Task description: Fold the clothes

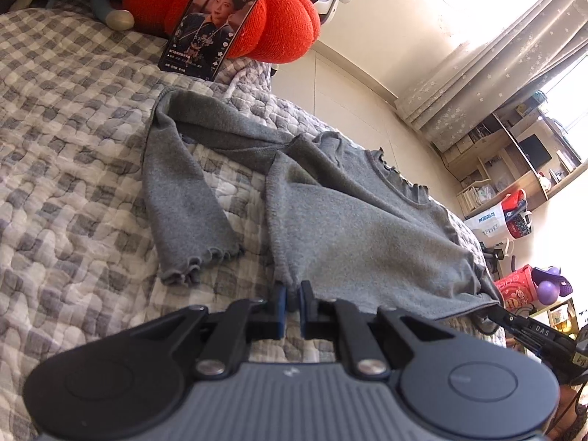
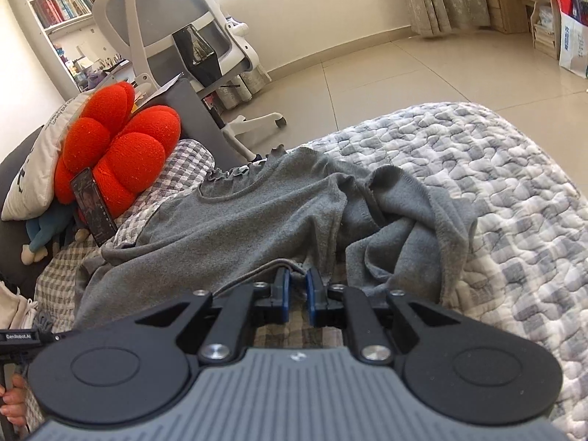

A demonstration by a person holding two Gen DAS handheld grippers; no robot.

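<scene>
A grey long-sleeved sweater (image 1: 349,217) with a ruffled neckline lies spread on a grey-and-white checked quilt (image 1: 73,183). My left gripper (image 1: 293,290) is shut on the sweater's bottom hem at one corner. One sleeve (image 1: 176,191) lies bent on the quilt to the left. In the right wrist view the sweater (image 2: 257,213) shows with its other sleeve bunched to the right (image 2: 404,228). My right gripper (image 2: 297,275) is shut on the hem at the other corner. The right gripper's body also shows in the left wrist view (image 1: 529,330).
A red flower-shaped cushion (image 1: 264,11) with a phone (image 1: 211,22) leaning on it stands at the quilt's far end. An office chair (image 2: 183,33), tiled floor (image 2: 404,66), curtains and shelves lie beyond the bed edge. A white pillow (image 2: 33,169) sits at the left.
</scene>
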